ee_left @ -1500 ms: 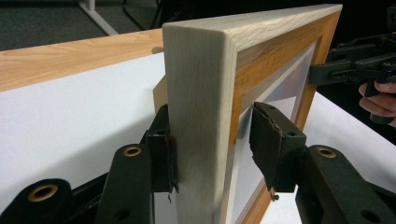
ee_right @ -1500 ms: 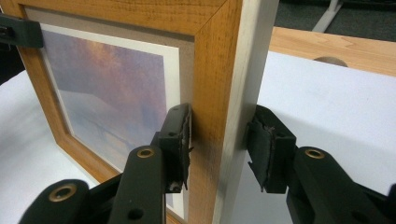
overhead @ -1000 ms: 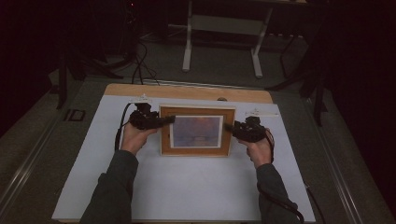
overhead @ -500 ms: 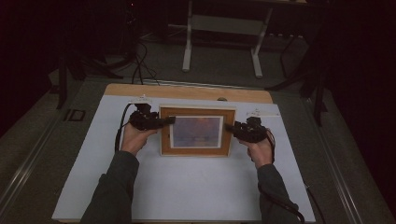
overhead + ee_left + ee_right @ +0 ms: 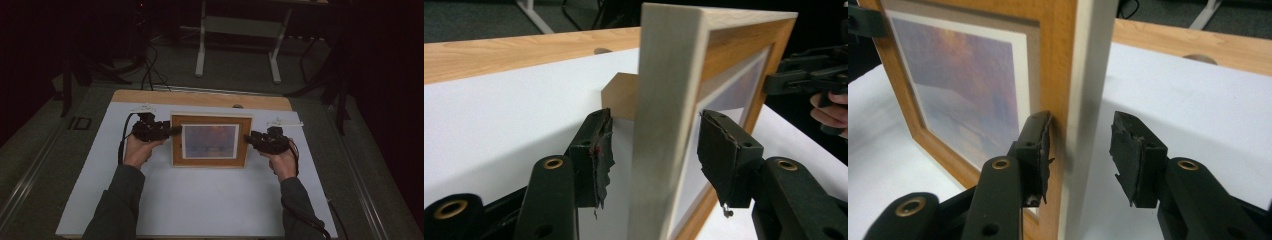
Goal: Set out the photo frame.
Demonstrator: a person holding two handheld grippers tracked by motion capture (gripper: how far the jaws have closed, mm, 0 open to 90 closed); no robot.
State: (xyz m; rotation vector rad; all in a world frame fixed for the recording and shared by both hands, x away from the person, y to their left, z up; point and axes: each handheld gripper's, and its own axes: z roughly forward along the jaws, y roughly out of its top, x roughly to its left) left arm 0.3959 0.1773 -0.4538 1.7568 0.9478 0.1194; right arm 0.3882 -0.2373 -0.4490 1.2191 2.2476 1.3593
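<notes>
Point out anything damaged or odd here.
The black pads on both hand-held grippers look torn: ragged edges on the left hand-held gripper's pad and the right hand-held gripper's pad. The wooden picture frame stands upright, undamaged.

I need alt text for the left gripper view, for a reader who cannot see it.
A wooden picture frame stands upright on a white table, its pale side edge between the open black jaws of the left gripper, with a gap on each side. The right gripper is at the frame's far edge.
</notes>
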